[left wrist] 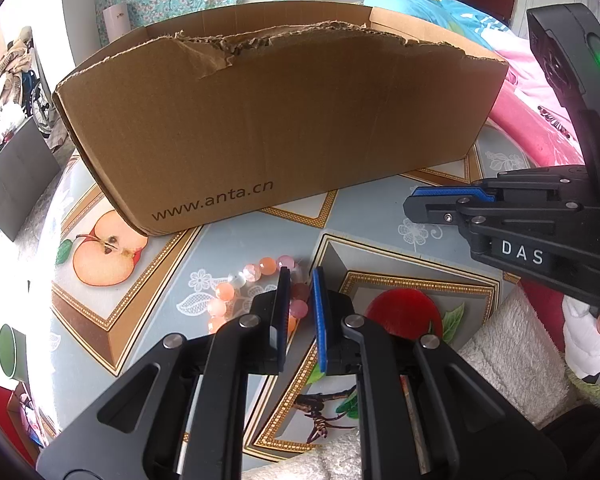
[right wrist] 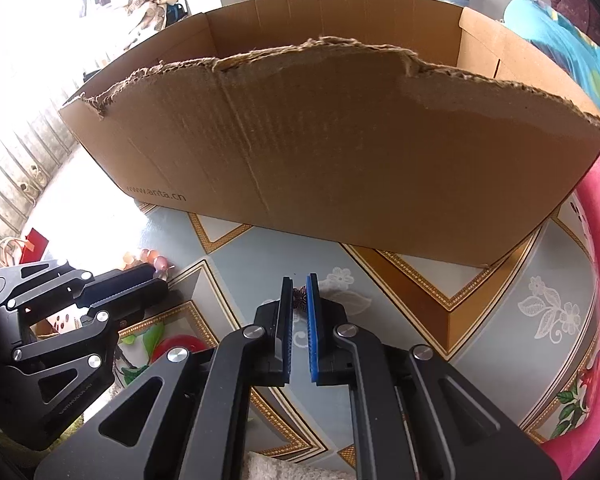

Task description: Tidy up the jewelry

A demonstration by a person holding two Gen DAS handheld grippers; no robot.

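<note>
Step in hand: pick-up, both items gripped but judged not yet lifted. The left tool (left wrist: 300, 280) is clamped on the bracelet of round pink and orange translucent beads (left wrist: 236, 288), which lies on the fruit-patterned surface (left wrist: 228, 248) just in front of the open brown cardboard box with a torn front wall (left wrist: 260, 128). The right tool (right wrist: 299, 286) is closed on a small dark reddish flower-shaped ornament (right wrist: 300, 298) at its tips; what kind of jewelry it is cannot be told.

Next move, as judged: raise each tool clear of the torn rim, then release inside the box.

Orientation: the bracelet lies flat as a loop and points no way; its longer span seems to run from beside the camera toward the box. The ornament's axis cannot be told.
</note>
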